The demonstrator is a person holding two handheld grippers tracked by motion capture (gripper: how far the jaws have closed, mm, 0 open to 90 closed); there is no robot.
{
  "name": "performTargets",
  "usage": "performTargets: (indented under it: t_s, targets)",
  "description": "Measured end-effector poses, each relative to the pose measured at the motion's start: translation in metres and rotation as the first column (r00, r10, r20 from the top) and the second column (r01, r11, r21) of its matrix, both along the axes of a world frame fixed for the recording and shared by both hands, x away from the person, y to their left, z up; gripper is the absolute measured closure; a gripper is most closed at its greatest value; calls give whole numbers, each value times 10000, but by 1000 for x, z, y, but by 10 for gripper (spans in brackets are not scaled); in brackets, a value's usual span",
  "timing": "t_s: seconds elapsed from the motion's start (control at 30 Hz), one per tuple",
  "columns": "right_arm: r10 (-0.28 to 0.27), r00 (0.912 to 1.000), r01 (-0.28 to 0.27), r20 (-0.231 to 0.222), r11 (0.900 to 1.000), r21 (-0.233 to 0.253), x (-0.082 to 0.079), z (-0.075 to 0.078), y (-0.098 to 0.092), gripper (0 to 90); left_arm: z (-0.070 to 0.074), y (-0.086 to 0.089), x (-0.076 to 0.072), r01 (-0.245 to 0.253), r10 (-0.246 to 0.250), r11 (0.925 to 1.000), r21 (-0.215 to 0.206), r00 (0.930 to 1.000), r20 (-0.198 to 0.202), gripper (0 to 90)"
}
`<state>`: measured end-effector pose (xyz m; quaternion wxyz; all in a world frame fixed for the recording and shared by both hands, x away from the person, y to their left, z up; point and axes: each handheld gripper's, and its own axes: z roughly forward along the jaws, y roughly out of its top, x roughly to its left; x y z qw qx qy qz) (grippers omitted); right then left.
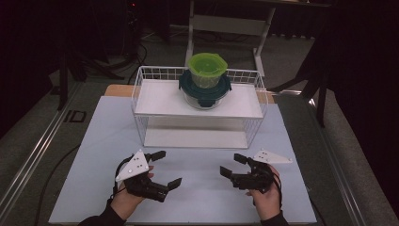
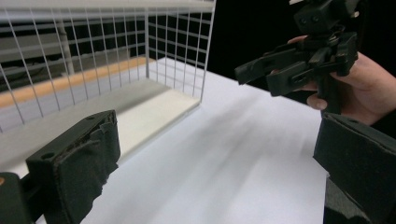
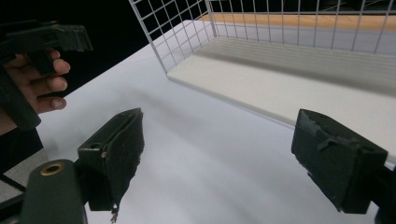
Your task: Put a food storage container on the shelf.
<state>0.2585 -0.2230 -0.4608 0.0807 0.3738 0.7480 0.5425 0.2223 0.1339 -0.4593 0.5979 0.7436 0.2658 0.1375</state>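
In the high view you see the green-lidded container (image 1: 207, 69) stacked on a dark-lidded glass container (image 1: 205, 90), both on the top shelf of the white wire rack (image 1: 141, 109). Your gripper views show the rack's lower shelf (image 3: 299, 88) instead. Your left gripper (image 1: 163, 169) and right gripper (image 1: 233, 165) rest low over the white table (image 1: 197, 197), jaws wide apart, holding nothing, well apart from the containers.

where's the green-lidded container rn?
High view: the green-lidded container sits stacked on the teal-lidded container, on the top shelf of the white wire rack, right of centre, beyond both grippers.
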Motion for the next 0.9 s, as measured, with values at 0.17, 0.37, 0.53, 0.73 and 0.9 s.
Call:
performTargets:
  t_s: [0.17, 0.37, 0.53, 0.73, 0.9]
  targets:
    - [-191, 9998, 194, 107, 9994, -276, -8, -10, -6, 164, -12, 2, -3, -119, 117, 9997, -191, 9999, -87, 2]
    - [-423, 9991, 427, 97, 9980, -458, -13, -18, -16, 164, -20, 3, -6, -51, 50, 10000, -37, 9999, -113, 2]
    - [-579, 9983, 580, 47, 9968, -541, -14, -24, -22, 164, -28, 2, -7, 62, -60, 9999, 89, 9997, -247, 2]
    - [-938, 9955, 932, -144, 9948, -405, -9, -31, -30, 164, -32, 0, -8, 144, -140, 9997, 198, 9997, -195, 3]
    - [-957, 9953, 949, -127, 9940, -549, -7, -33, -30, 164, -33, -1, -8, 193, -189, 9995, 252, 9997, -151, 3]
